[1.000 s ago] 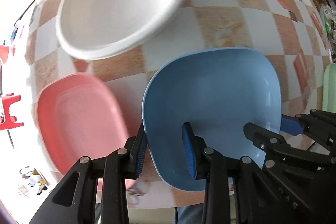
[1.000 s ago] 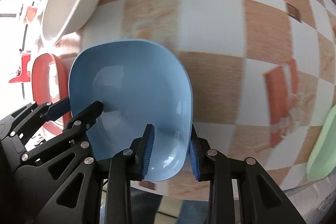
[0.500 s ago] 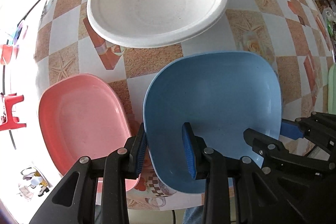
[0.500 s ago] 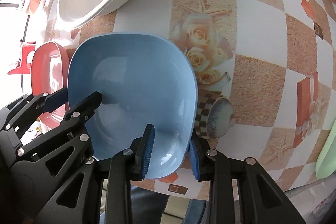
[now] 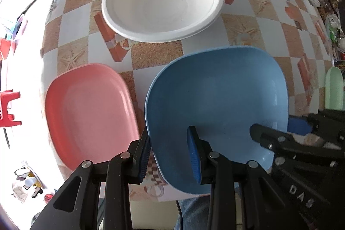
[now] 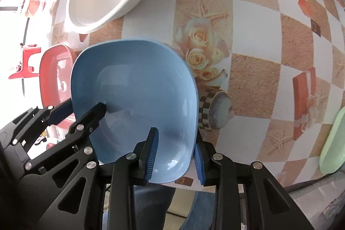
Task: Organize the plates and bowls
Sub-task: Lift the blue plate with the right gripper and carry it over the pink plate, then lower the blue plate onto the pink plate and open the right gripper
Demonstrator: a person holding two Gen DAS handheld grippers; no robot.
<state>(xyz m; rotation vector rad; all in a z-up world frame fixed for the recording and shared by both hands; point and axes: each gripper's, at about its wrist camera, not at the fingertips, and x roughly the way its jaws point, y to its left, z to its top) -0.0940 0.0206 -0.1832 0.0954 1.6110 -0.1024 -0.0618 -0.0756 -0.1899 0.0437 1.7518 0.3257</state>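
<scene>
Checkered tablecloth (image 5: 151, 53) covers the table; a red stool (image 5: 8, 109) stands on the floor beyond. Left gripper (image 5: 170, 156) and right gripper (image 6: 175, 154) each pinch the blue bowl (image 5: 217, 105) rim, beside the pink bowl (image 5: 90, 109).

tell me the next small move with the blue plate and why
Probably carry the blue plate sideways over the pink plate and lower it in. Both the left gripper and right gripper clamp its rim, and the similarly shaped pink plate lies empty alongside.
</scene>
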